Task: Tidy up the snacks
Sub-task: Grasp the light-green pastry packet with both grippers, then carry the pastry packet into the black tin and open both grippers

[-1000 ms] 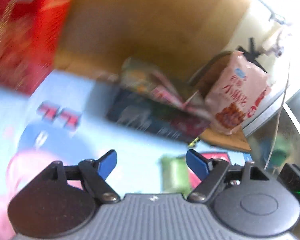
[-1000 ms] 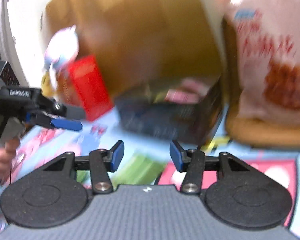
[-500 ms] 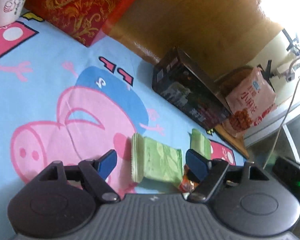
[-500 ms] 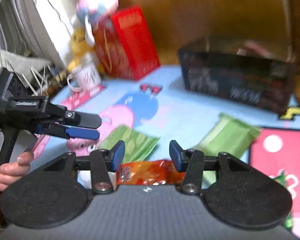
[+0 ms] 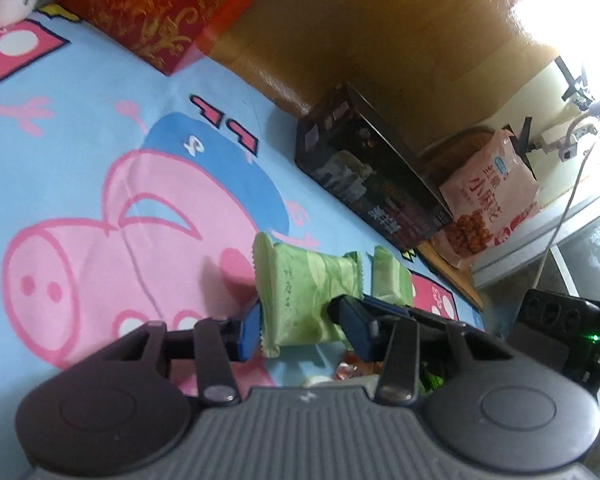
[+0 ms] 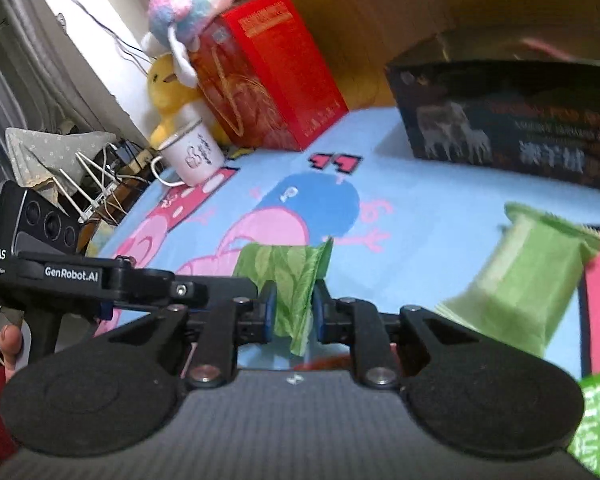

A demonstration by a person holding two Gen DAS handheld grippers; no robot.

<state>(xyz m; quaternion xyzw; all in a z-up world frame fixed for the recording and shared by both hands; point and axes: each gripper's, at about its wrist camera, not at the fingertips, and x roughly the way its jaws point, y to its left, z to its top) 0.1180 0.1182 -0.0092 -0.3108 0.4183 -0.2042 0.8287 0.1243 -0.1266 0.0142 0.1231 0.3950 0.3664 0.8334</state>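
Observation:
A green snack packet (image 5: 306,288) lies on the blue cartoon-pig mat (image 5: 80,152). My left gripper (image 5: 302,326) has its blue pads on either side of the packet's near end, closed on it. The same packet (image 6: 290,280) shows in the right wrist view, with my right gripper (image 6: 294,312) shut on its crinkled end. The left gripper's body (image 6: 100,280) reaches in from the left there. A second green packet (image 6: 516,280) lies to the right on the mat. A dark open box (image 6: 508,120) stands behind.
A red box (image 6: 268,68), a white mug (image 6: 190,152) and plush toys (image 6: 180,12) stand at the mat's far left. A pink snack bag (image 5: 488,204) leans beyond the dark box. An orange wrapper (image 5: 356,366) lies under the left gripper.
Both grippers dropped toward the mat and closed on the nearer green packet, one at each end; half a second ago both were open above it.

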